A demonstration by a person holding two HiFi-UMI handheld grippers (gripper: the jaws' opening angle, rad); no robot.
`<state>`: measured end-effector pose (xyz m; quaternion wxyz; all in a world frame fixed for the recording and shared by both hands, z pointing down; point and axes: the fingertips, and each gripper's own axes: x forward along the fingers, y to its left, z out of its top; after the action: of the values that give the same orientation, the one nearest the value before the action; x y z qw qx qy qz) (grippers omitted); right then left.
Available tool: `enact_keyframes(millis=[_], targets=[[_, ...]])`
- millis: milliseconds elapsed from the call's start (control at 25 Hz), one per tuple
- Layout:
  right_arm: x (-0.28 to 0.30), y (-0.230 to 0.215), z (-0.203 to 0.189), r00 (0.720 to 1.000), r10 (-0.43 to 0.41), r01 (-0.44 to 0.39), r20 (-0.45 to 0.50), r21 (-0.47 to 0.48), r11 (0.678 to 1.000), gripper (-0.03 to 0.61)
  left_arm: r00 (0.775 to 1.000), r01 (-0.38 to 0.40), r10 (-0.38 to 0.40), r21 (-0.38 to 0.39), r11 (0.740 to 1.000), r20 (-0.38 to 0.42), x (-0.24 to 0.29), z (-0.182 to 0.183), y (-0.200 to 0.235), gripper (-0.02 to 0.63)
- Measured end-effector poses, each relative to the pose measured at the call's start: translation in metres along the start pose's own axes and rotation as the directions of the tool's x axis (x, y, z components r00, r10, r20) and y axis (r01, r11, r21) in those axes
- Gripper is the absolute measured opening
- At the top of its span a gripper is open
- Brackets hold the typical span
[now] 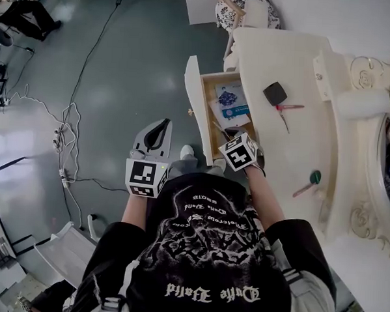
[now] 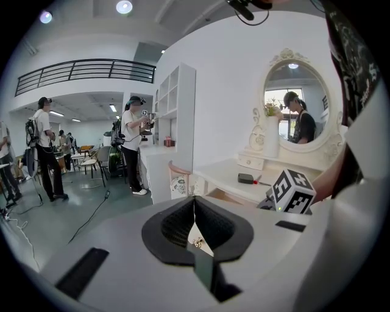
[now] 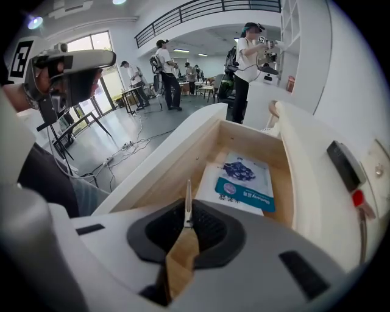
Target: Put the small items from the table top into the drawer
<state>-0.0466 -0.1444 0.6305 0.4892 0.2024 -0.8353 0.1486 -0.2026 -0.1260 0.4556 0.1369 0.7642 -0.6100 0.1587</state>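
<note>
The right tool (image 3: 187, 220) is clamping its jaws together on a thin metal clip (image 3: 187, 200), which is sticking out straight ahead of the tips. The tool is pointing steeply down over the open drawer (image 3: 163, 166), so the clip is hanging above the drawer's wooden inside, near the end closest to the tool. Further ahead of the tool, two printed packets (image 3: 244, 183) are lying flat on the drawer floor, the blue-banded one overlapping the other.

To the right of this tool, the white tabletop (image 1: 274, 143) is carrying a small black case (image 3: 343, 164). Just nearer than the case, a red-handled item (image 3: 359, 201) is lying, too slim to identify. Further to the right of the tool, well apart from those two, a green-headed item (image 1: 314, 176) with a pinkish handle is lying on the tabletop.

The left tool (image 2: 195, 207) is hovering to the left of the right tool, outside the drawer's front panel. Its jaws are meeting at the tips with nothing between them. It is pointing only slightly downward.
</note>
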Motion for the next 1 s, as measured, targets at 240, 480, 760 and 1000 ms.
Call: enact_keyframes(millis=[240,480,760,1000], targets=[[0.01,0.001,-0.003,1.0,0.0,0.001,-0.026,0.013,1.0,0.044,1.0,-0.015,0.015,0.0,1.0,-0.005,-0.001,0.0,0.007,0.015],[0.019,0.0,-0.008,0.998,0.006,-0.004,-0.056,0.033,0.999,0.044,1.0,-0.012,0.012,-0.002,1.0,-0.014,0.0,-0.002,0.006,0.015],[0.029,0.001,-0.01,0.997,0.022,-0.018,-0.079,0.051,0.999,0.044,0.999,-0.012,0.012,-0.001,1.0,-0.032,-0.002,-0.006,0.01,0.015],[0.038,-0.001,-0.014,0.995,0.026,-0.019,-0.095,0.081,0.997,0.046,0.998,-0.021,0.021,-0.008,1.0,-0.053,-0.004,-0.012,0.015,0.015]])
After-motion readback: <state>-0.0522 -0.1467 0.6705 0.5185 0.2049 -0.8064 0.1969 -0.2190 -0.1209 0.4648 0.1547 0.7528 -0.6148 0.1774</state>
